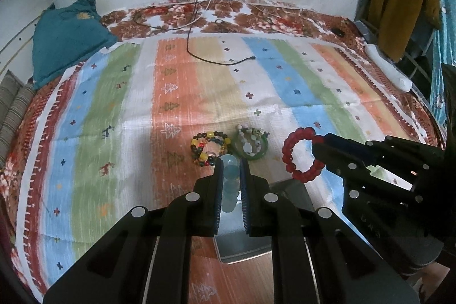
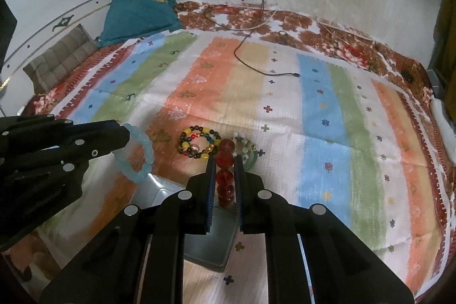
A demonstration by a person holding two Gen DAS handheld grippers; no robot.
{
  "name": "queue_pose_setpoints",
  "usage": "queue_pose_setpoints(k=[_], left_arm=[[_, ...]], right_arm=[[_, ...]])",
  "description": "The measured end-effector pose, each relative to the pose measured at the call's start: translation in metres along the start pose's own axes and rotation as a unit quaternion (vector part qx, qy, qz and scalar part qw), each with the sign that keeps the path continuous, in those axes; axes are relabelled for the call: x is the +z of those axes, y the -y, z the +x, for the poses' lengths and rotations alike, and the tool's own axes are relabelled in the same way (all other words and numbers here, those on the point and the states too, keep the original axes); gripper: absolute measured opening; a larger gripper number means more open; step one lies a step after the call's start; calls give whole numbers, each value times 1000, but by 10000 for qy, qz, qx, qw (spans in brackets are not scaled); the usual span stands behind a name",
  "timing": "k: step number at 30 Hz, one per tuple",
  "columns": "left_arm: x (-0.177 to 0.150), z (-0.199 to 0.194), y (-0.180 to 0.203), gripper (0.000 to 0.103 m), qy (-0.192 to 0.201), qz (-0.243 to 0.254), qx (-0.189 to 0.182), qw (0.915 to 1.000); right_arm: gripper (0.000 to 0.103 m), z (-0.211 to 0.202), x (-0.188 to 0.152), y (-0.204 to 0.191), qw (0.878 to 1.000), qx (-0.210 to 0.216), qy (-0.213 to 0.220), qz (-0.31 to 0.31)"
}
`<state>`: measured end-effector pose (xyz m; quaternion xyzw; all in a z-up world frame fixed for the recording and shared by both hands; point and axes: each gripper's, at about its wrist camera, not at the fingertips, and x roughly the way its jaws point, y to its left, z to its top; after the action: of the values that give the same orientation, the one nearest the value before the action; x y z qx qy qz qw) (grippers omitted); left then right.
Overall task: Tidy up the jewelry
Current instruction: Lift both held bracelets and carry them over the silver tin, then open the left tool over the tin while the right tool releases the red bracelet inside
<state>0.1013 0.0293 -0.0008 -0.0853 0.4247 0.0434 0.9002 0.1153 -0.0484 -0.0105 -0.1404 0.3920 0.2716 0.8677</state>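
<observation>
Red bead bracelet is gripped in your right fingers, pale blue bracelet in your left fingers; both hang above the grey box. Next, lower them inside.

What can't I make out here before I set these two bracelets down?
- Grey box: both views, mostly hidden behind the gripper fingers; its inside can't be seen.
- Blue bracelet: left view shows only beads between the left gripper fingers.
- Red bracelet: right view, loop hidden inside the right gripper.
- Green bangle: pale pieces on it too blurred to identify.
</observation>
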Motion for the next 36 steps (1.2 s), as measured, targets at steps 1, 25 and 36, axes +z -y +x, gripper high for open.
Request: queue_pose_setpoints(k=[1,25,36], left_arm=[[-2,-2,1,11,11,5,-11,10000],[-25,-20,12,15,105,42,-108,9999],[-18,-13,-14,34,16,-418,84,9991]], right_arm=[[14,-2,-1,0,10000,14,14,0],[20,-22,-26,-1,9999,109,24,132],[37,-4,-26,14,9989,76,-307,354]])
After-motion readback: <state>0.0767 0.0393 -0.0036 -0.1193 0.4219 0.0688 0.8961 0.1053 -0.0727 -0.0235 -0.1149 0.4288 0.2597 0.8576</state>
